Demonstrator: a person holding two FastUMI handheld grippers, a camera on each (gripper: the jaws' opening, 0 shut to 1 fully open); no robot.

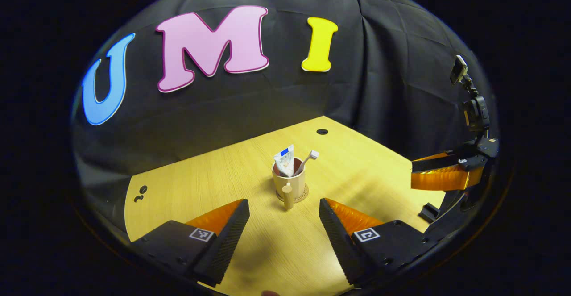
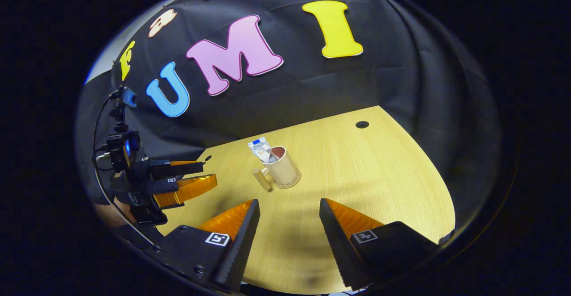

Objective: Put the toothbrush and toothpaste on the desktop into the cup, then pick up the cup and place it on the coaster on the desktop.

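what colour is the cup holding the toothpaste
The cup is pale beige or cream, with a matching handle; the right gripper view shows it best.

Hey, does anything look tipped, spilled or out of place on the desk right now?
Nothing stands out. The cup stands upright on the coaster, with the toothpaste and toothbrush leaning inside it. Both claws, left and right, are open and clear of it.

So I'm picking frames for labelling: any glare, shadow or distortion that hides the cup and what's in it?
Left gripper view: cup sharp and evenly lit, toothpaste and toothbrush readable; fisheye bends the desktop edges. Right gripper view: cup leans with distortion, soft shadow falls on the desktop by the right gripper, no glare on the cup.
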